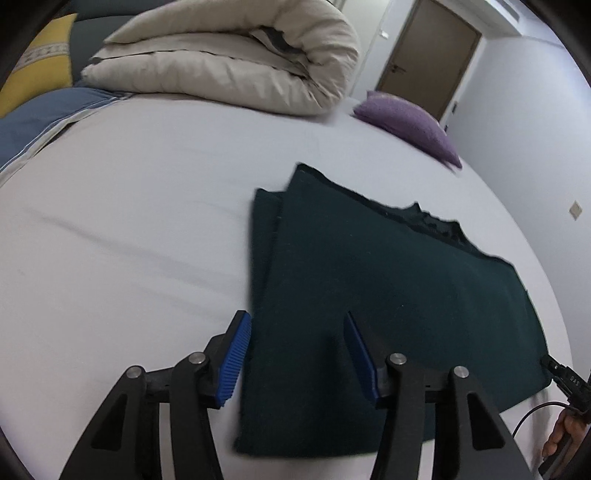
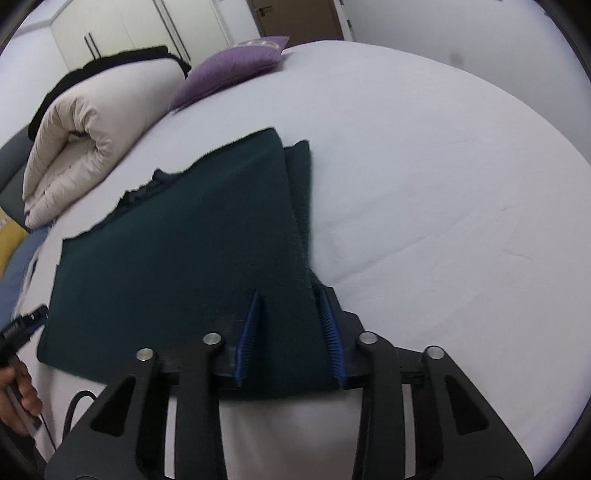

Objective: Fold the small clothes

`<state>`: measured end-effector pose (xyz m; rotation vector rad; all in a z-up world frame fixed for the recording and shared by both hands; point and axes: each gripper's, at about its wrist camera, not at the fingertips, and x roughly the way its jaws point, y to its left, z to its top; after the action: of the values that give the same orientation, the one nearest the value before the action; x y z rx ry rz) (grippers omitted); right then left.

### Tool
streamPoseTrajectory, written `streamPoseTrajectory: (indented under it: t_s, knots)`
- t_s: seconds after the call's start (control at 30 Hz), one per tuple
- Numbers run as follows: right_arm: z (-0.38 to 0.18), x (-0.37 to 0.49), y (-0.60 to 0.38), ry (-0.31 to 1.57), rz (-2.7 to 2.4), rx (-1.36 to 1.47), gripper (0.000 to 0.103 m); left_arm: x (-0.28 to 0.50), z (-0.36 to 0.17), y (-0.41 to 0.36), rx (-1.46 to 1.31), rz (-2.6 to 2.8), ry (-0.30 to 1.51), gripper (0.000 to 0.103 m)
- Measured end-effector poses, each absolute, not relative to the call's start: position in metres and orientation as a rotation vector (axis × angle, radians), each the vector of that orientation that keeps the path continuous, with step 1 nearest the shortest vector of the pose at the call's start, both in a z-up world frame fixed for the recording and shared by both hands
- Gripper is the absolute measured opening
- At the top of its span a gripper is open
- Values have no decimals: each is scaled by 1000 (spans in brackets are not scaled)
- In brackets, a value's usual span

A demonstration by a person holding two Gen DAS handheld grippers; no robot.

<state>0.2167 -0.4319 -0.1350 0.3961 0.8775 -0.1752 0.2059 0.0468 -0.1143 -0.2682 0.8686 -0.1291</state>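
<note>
A dark green garment (image 1: 369, 295) lies flat on the white bed sheet (image 1: 129, 221), with a side flap folded over. My left gripper (image 1: 295, 325) is open, its blue pads astride the garment's near left corner. In the right wrist view the same garment (image 2: 177, 258) fills the middle. My right gripper (image 2: 290, 306) is open, its blue pads either side of the garment's near right edge, with cloth between them. The other gripper's tip and the holding hand show at the edge of each view.
A rolled beige duvet (image 1: 229, 59) lies at the back of the bed, with a purple cushion (image 1: 406, 118) beside it. A blue and yellow pillow (image 1: 33, 85) is at far left. A brown door (image 1: 428, 55) and white wardrobes (image 2: 129, 29) stand beyond.
</note>
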Motion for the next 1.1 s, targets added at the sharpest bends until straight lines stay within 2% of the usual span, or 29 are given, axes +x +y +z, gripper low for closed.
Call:
streamPoseTrajectory:
  t_s: [0.13,0.17,0.2,0.23,0.3,0.37,0.63,1.1]
  knots:
    - [-119,208,-436,814,-174,438,31,191,-114,53,-262,-102,836,55]
    - [-120,194,-440,814,-162,449,31,191,-118,53,-251,-109,854,51]
    - [-124,193,-442,827,-154,450,31,191,-124,52,-241,-120,880,35]
    - [-127,195,-439,846,-149,439,30,191,-128,51,-234,-123,896,27]
    - [-137,188,-436,868,-146,413,15,186,-130,51,-221,-119,891,18]
    - [-136,186,-434,858,-136,410,7,182,-130,48,-199,-120,885,9]
    - [-128,159,-442,826,-139,403,5,175,-130,51,-177,-129,887,6]
    - [-151,148,-446,867,-138,452,5,171,-137,58,-216,-139,901,7]
